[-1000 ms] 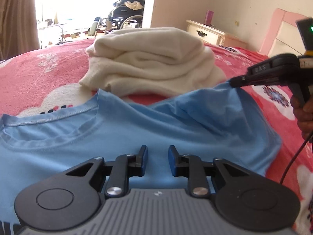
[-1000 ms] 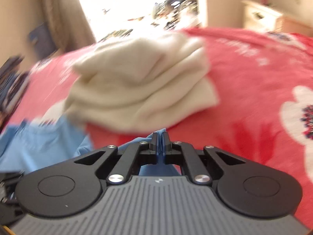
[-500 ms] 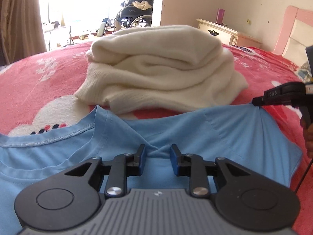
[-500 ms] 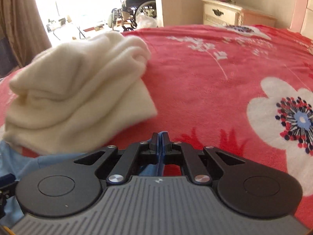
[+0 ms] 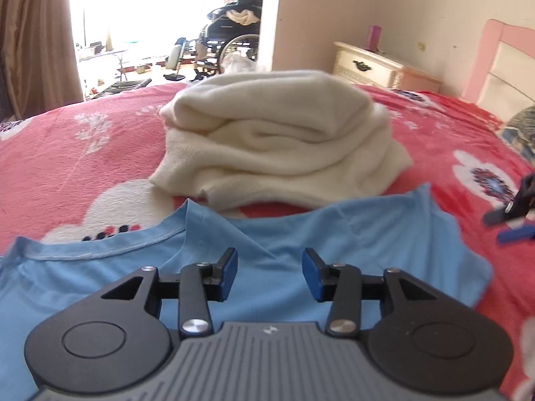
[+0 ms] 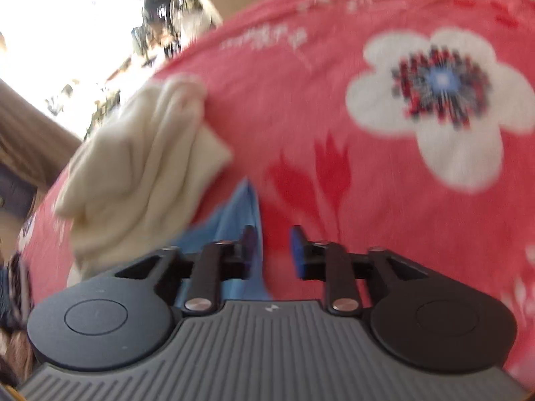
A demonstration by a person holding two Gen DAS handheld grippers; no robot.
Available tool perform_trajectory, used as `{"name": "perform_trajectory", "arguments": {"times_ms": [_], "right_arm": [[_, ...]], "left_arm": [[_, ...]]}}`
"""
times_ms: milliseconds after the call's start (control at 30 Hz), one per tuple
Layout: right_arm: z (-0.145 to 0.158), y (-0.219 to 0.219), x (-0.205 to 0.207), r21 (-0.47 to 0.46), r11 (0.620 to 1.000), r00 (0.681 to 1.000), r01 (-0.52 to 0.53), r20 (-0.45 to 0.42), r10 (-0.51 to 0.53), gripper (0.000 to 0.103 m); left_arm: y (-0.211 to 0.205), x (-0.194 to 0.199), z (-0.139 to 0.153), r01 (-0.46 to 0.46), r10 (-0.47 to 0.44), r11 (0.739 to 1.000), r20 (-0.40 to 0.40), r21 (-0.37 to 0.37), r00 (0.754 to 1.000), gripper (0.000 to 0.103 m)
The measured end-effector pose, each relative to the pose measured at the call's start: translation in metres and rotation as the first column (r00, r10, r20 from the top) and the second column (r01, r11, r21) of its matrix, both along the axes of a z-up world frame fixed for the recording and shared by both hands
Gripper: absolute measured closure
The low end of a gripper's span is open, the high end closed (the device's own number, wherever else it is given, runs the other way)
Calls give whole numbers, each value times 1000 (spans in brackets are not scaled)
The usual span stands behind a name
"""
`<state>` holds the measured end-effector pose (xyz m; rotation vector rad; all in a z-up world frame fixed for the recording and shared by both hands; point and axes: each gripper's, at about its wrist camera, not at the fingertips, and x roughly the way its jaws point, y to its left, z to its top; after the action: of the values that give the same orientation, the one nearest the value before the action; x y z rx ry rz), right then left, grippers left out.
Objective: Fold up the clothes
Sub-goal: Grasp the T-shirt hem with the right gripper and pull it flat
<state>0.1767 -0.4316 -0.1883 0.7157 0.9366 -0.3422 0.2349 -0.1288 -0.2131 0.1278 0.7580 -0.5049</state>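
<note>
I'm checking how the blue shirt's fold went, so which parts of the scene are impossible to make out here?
- Blue T-shirt: left wrist view, its lower part is hidden behind the left gripper and cut by the frame edge.
- Right gripper: right wrist view is motion-blurred; shirt contact unclear.
- Cream folded garment: its far side is hidden.

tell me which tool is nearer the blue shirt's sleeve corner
Right. The right tool hangs open just beside the sleeve corner of the blue shirt, its left finger over the cloth. The left tool, also open, sits over the shirt's middle, farther off.
</note>
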Motion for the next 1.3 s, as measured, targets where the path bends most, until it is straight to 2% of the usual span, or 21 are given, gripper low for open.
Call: {"name": "perform_trajectory", "arguments": {"times_ms": [33,133,267,333,367,400,433,467,567,667,700,733,800,933,1033,1200,1300], "right_arm": [[-2,3,-6,27,1000,1000,-1,-27,2,56],[-15,15,-16,119,993,996,5,-93,6,55],[-30,17,-22,183,982,995,51,-97,-33,56],[-39,15,-22,182,981,996,64,-76,-51,60],[-40,14,-22,172,983,997,61,-57,-52,66],[-39,14,-21,146,988,998,53,-37,-48,86],[-36,14,-21,115,992,999,45,-15,-43,96],[-33,15,-22,86,996,999,36,10,-37,96],[-26,24,-19,-111,993,999,-26,17,28,97],[-29,33,-16,-197,977,996,-87,-31,83,92],[-26,34,-19,-213,973,996,-91,-33,86,84],[-21,34,-23,-223,971,996,-87,-34,82,70],[-5,36,-41,-215,973,997,-82,-7,82,54],[32,55,-93,-140,971,980,-192,26,197,49],[44,76,-143,-49,947,948,-319,-4,319,49],[10,103,-235,83,914,909,-397,-107,404,50],[-9,119,-270,78,904,896,-420,-119,427,54]], "left_arm": [[4,-8,5,11,-11,1000,-2,4,1000,58],[17,-42,16,67,-67,998,-42,10,997,58],[34,-104,22,171,-174,985,-115,-35,978,58],[35,-139,20,228,-232,973,-139,-40,963,58],[35,-155,18,247,-249,968,-149,-35,957,57],[36,-169,14,252,-255,967,-164,-35,953,57],[37,-182,11,257,-259,966,-179,-35,949,58],[40,-192,8,250,-253,967,-202,-43,946,58],[50,-211,1,211,-221,975,-271,-63,937,58],[65,-220,7,170,-179,984,-295,-54,939,58],[71,-222,11,164,-173,985,-297,-55,939,58],[78,-224,16,158,-168,986,-299,-57,939,58],[89,-230,24,157,-167,986,-304,-58,938,57],[101,-255,31,213,-211,977,-312,-30,926,57],[105,-282,28,245,-235,969,-317,-8,919,57],[109,-324,17,265,-242,964,-339,23,909,57],[112,-343,11,264,-226,962,-330,75,916,57]]}}
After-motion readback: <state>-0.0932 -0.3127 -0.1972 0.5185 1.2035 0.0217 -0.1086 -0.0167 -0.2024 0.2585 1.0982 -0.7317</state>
